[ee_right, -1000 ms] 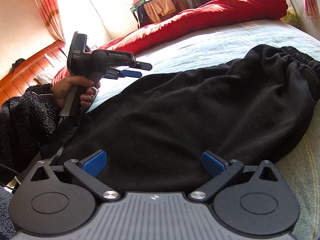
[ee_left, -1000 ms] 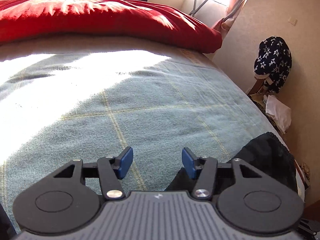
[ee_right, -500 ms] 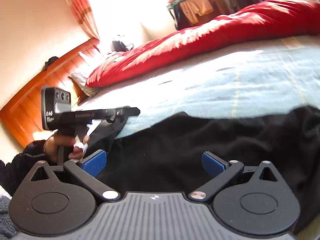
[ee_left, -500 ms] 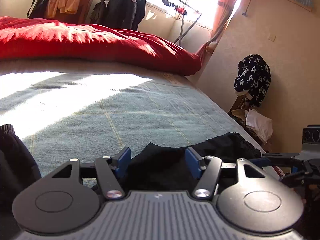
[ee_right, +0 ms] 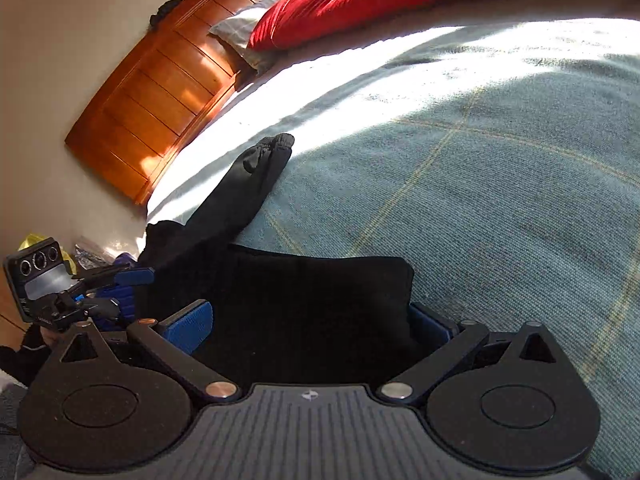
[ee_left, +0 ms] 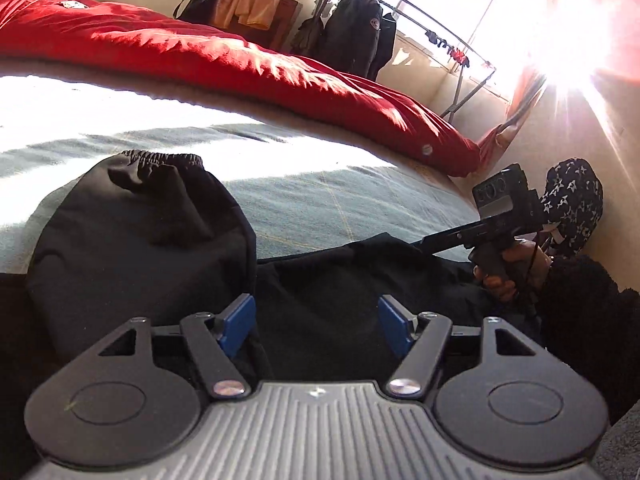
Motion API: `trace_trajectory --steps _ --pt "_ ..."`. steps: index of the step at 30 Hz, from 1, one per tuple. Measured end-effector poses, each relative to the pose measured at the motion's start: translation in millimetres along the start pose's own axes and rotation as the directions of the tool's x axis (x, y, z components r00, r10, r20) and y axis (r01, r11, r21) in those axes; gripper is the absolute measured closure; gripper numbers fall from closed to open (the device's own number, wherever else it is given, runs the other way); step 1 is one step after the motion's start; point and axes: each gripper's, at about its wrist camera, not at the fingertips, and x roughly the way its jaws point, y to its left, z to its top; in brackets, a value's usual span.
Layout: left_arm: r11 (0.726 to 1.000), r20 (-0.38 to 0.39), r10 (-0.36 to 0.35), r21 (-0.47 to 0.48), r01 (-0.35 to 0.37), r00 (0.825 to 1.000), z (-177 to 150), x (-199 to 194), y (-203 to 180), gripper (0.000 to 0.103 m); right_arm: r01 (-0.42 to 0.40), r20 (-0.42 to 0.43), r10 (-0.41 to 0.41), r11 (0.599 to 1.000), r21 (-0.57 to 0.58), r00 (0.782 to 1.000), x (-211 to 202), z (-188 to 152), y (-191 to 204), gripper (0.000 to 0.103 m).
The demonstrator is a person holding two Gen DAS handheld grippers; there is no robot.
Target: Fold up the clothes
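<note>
Black trousers (ee_left: 132, 236) lie on the teal plaid blanket (ee_left: 344, 200), their elastic waistband (ee_left: 160, 158) folded over on top. One trouser leg (ee_right: 256, 176) stretches toward the headboard, and a folded corner (ee_right: 360, 280) lies near me. My left gripper (ee_left: 316, 324) hovers over the black cloth with its jaws opening; cloth lies under the gap, and the pads do not press on it. My right gripper (ee_right: 310, 326) stands wide open astride the folded edge, which partly hides its right pad. Each gripper shows in the other's view: the right gripper (ee_left: 420, 243) in a hand (ee_left: 516, 268), the left gripper (ee_right: 132, 286) at the bed's edge.
A red duvet (ee_left: 248, 64) runs along the far side of the bed. The wooden headboard (ee_right: 160, 84) and a pillow (ee_right: 240, 36) stand at one end. A clothes rack (ee_left: 360, 28) and a star-patterned garment (ee_left: 576, 196) are by the wall.
Both views have swung across the bed. The left jaws have widened, and the folded trousers with their waistband now fill the left view. The right view now faces the headboard and a trouser leg.
</note>
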Motion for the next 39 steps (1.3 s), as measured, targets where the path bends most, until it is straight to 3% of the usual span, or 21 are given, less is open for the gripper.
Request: trace_trajectory --steps 3,5,6,10,16,17,19,23,28,34,37,39 --pt "1.000 0.005 0.008 -0.014 -0.008 1.000 -1.7 -1.4 4.0 0.035 -0.109 0.097 0.105 0.993 0.039 0.990 -1.4 10.8 0.0 0.000" --pt "1.000 0.017 0.007 -0.017 -0.007 1.000 -0.6 -2.2 4.2 0.035 -0.164 0.185 0.155 0.986 0.031 0.970 -9.4 19.4 6.7 0.000" --pt "1.000 0.025 0.003 -0.016 -0.002 1.000 0.6 -2.9 3.3 0.035 -0.158 0.216 0.151 0.987 0.019 0.965 -16.7 22.5 12.1 0.000" --pt "1.000 0.045 -0.023 0.014 0.023 0.999 3.6 -5.5 -1.9 0.030 -0.067 0.243 0.069 0.998 -0.020 0.968 -41.8 21.8 34.8 0.000" --pt "0.999 0.021 -0.042 0.023 0.042 0.999 -0.3 0.8 -4.2 0.029 0.027 0.126 -0.028 1.000 0.014 0.992 -22.4 -12.2 31.2 0.000" --pt "0.999 0.015 -0.043 0.021 0.042 0.999 -0.8 2.4 -4.1 0.029 0.075 0.118 -0.081 0.996 0.048 0.990 -14.8 -15.2 22.2 0.000" --pt "0.999 0.003 -0.043 0.016 0.043 0.999 -1.9 5.8 -4.1 0.029 0.075 0.136 -0.095 0.986 0.149 0.986 -6.2 -20.1 0.5 0.000" --pt "0.997 -0.014 -0.058 0.058 0.059 0.998 -1.4 1.5 -8.3 0.029 0.091 0.200 -0.124 0.982 0.165 0.972 -27.9 -23.7 18.3 0.000" --pt "0.989 -0.033 -0.085 0.118 0.088 0.996 2.3 4.2 -16.7 0.026 0.191 0.259 -0.234 0.965 0.182 0.937 -69.0 -60.3 64.2 0.000" --pt "0.958 -0.109 -0.197 0.191 0.215 0.974 4.4 25.8 -35.5 0.026 0.290 0.255 -0.388 0.891 0.350 0.886 -62.1 -142.6 64.4 0.000" --pt "0.941 -0.150 -0.212 0.234 0.243 0.966 2.8 35.7 -45.4 0.026 0.304 0.328 -0.439 0.870 0.388 0.836 -61.3 -178.7 77.4 0.000" --pt "0.927 -0.173 -0.238 0.253 0.276 0.956 1.9 38.1 -48.3 0.026 0.378 0.352 -0.525 0.831 0.409 0.774 -65.3 -191.8 100.2 0.000"
